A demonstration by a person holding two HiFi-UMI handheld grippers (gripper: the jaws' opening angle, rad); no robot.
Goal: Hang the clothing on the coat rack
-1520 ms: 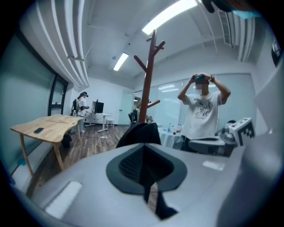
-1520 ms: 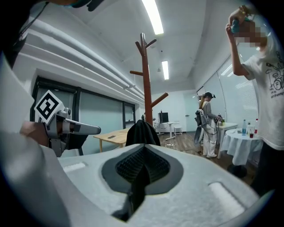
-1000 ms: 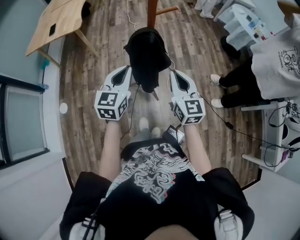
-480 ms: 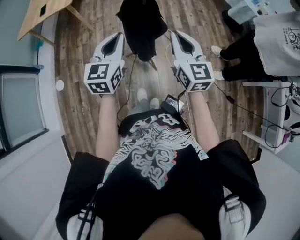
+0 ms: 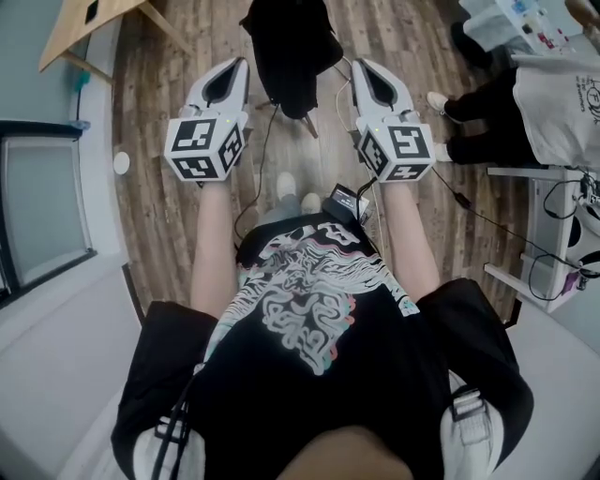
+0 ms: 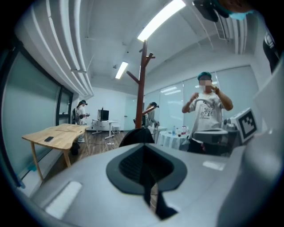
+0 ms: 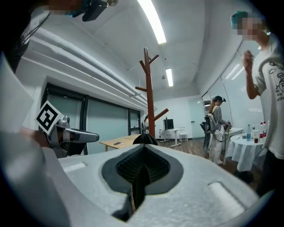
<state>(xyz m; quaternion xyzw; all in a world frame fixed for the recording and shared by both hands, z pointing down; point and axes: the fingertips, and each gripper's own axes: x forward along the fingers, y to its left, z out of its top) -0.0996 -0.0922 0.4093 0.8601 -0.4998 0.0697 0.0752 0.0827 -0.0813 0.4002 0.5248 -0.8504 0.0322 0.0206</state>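
Note:
A black garment (image 5: 291,47) hangs against the pole of the brown wooden coat rack (image 6: 141,88); which hook carries it is hidden. In both gripper views its peak (image 6: 136,136) (image 7: 145,138) sits right under the pole (image 7: 148,88). One rack foot (image 5: 307,124) pokes out below the cloth. My left gripper (image 5: 240,66) is shut, just left of the garment and apart from it. On the other side, my right gripper (image 5: 361,66) is also shut. Nothing shows between either pair of jaws.
A wooden table (image 5: 84,23) stands at the far left beside a glass wall (image 5: 37,206). A person in a pale T-shirt (image 5: 553,94) stands close on the right, by a white frame (image 5: 525,244). Cables (image 5: 469,258) trail over the wood floor. A cloth-covered round table (image 7: 248,150) is further right.
The whole head view has shifted, so the garment now sits nearer the top edge. Both grippers have spread slightly away from its sides. Their jaws look the same.

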